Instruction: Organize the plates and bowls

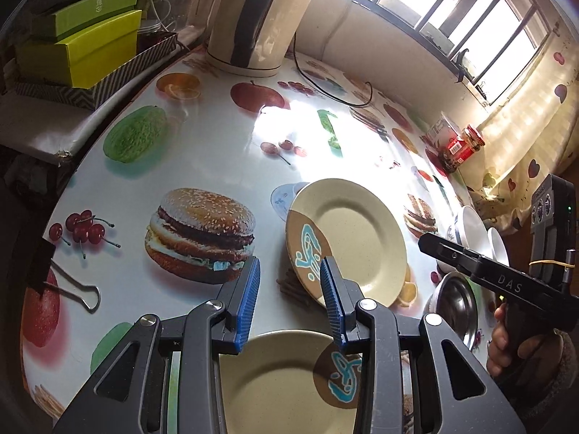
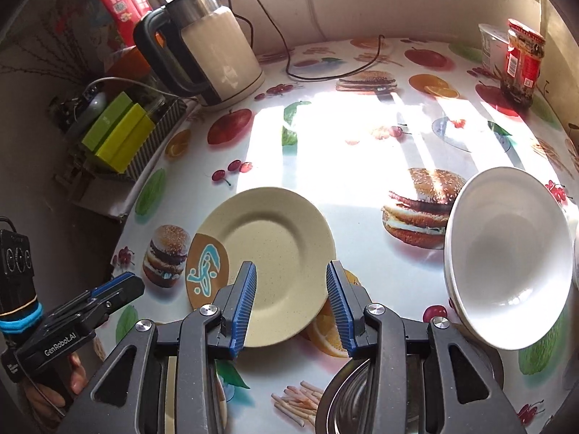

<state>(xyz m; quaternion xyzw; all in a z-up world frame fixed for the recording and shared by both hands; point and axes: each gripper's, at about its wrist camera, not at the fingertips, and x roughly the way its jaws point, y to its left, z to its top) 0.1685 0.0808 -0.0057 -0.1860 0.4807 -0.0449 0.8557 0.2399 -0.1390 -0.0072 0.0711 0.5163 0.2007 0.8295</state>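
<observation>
Two beige plates with a brown and blue patch lie on the fruit-print table (image 1: 217, 137). One plate (image 1: 347, 242) (image 2: 271, 253) sits ahead of both grippers. The other plate (image 1: 282, 379) lies under my left gripper (image 1: 289, 289), whose jaws stand apart with nothing between the blue pads. My right gripper (image 2: 291, 303) is also open and holds nothing; from the left wrist it shows at the right (image 1: 425, 242). A steel bowl (image 1: 456, 303) (image 2: 347, 398) lies beneath the right gripper. To the right of the steel bowl a white bowl (image 2: 506, 260) (image 1: 474, 224) stands tilted.
An electric kettle (image 1: 253, 21) (image 2: 213, 54) and its black cable (image 2: 325, 72) stand at the back of the table. Green boxes (image 1: 90, 47) sit in a striped tray off the left edge. A red-labelled jar (image 2: 521, 61) stands at the back right. A binder clip (image 1: 72, 289) lies at the near left.
</observation>
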